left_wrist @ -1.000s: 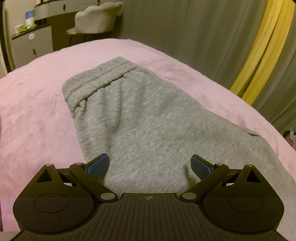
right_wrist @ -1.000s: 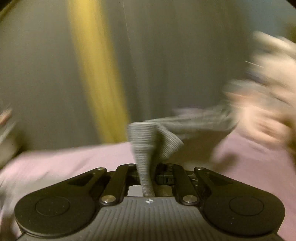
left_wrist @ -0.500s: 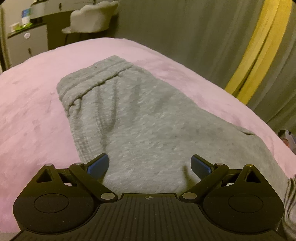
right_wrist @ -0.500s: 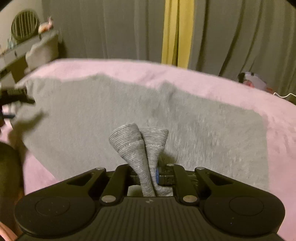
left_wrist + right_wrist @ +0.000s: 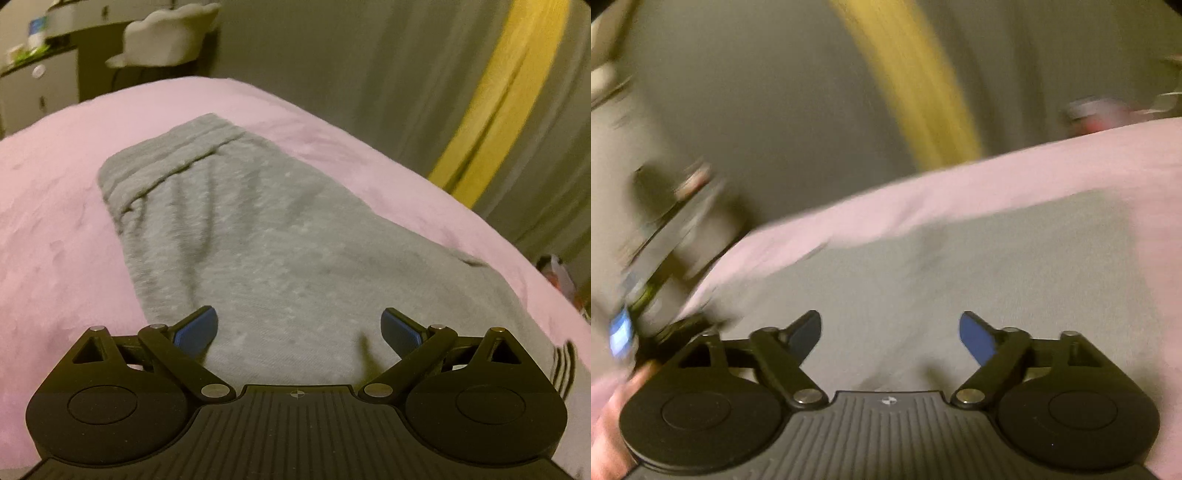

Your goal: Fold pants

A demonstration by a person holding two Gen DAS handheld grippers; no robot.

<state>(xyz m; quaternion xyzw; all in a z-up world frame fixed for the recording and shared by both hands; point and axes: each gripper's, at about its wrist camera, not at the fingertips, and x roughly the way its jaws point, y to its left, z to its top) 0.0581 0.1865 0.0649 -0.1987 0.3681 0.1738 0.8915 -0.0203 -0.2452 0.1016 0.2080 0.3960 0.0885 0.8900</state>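
Left tongs [image 5: 299, 328], right tongs [image 5: 890, 334] both spread, empty, above grey pants [image 5: 280, 236]; no legible writing.

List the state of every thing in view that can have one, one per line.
left tool: open, empty, above the pants.
right tool: open, empty, over the pants; view motion-blurred.
grey pants: lying flat on the blanket, lightly wrinkled near the waistband, gripped by neither tool.
pink blanket: spread out under the pants.
curtains: drawn shut.
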